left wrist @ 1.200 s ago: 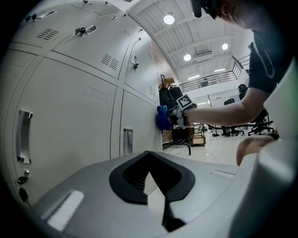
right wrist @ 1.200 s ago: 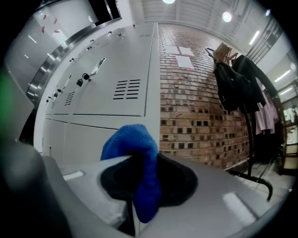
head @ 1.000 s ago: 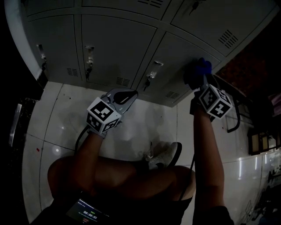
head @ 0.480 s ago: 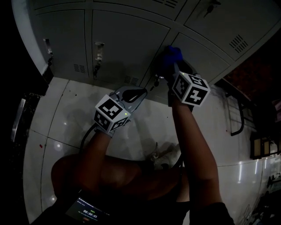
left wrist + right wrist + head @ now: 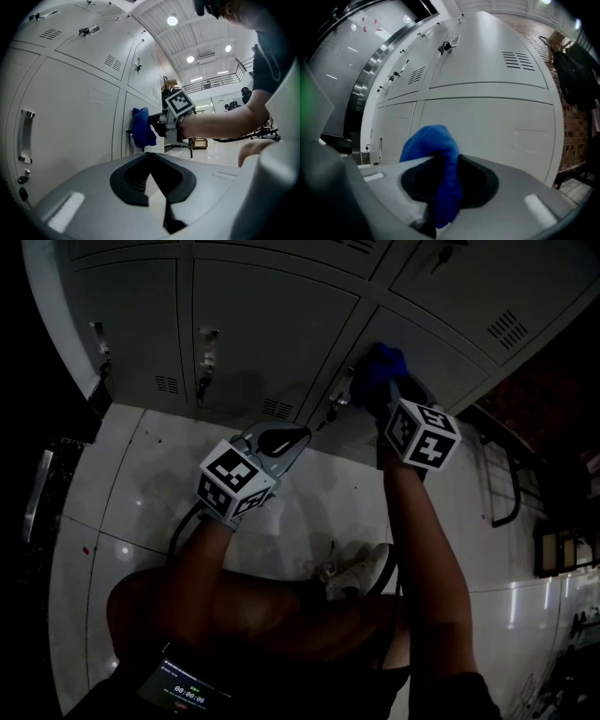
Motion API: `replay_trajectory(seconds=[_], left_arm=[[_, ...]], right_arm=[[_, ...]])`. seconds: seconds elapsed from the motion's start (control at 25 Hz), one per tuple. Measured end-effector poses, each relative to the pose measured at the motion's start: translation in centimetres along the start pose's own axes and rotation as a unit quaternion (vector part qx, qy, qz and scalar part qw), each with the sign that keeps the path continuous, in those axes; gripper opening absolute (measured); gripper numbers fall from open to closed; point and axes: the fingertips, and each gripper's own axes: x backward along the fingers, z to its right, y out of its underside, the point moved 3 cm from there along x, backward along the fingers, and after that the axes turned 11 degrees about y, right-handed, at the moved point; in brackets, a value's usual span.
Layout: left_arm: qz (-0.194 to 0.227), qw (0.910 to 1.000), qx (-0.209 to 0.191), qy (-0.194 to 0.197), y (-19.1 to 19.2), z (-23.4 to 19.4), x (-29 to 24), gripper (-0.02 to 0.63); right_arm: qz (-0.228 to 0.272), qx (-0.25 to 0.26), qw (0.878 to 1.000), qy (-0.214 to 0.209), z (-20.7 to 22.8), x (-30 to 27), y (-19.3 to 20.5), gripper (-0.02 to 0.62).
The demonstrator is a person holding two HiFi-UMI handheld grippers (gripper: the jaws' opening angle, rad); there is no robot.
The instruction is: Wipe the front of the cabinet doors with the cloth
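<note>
Head view: grey cabinet doors (image 5: pixel 272 324) fill the top of the frame. At upper right, the right gripper (image 5: pixel 387 390) pinches the blue cloth (image 5: pixel 380 364) against a door, ready to rub. The left gripper (image 5: pixel 281 439), in the middle, is closed on nothing, and I think it is just waiting.

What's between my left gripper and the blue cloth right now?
In the head view, a cabinet door's latch handle sits between the left gripper and the cloth.
</note>
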Motion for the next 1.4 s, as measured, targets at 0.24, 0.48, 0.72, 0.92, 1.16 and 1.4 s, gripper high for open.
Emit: replay_trajectory(seconds=[0.24, 0.48, 0.72, 0.92, 1.16, 1.4], left_arm=[[-0.006, 1.0, -0.001, 0.001, 0.3, 0.0, -0.1, 0.001], [-0.009, 0.9999, -0.004, 0.001, 0.4, 0.1, -0.3, 0.001], [-0.013, 0.9999, -0.005, 0.002, 0.6, 0.2, -0.3, 0.0], [-0.013, 0.9999, -0.005, 0.001, 0.5, 0.1, -0.3, 0.0], [-0.012, 0.9999, -0.005, -0.004, 0.5, -0.2, -0.1, 0.0], [-0.008, 0.9999, -0.005, -0.006, 0.3, 0.0, -0.1, 0.001]], right_arm=[[-0.009, 0.0, 0.999, 0.037, 5.0, 0.9, 1.1, 0.078], [-0.021, -0.022, 0.996, 0.088, 10.8, 2.0, 2.5, 0.078], [-0.027, -0.058, 0.989, 0.133, 15.7, 3.0, 3.4, 0.078], [-0.036, -0.082, 0.984, 0.152, 17.5, 3.6, 4.2, 0.078], [-0.002, -0.032, 0.991, 0.129, 13.2, 4.2, 3.6, 0.078], [-0.012, -0.036, 0.999, 0.032, 1.8, 2.2, 4.9, 0.078]])
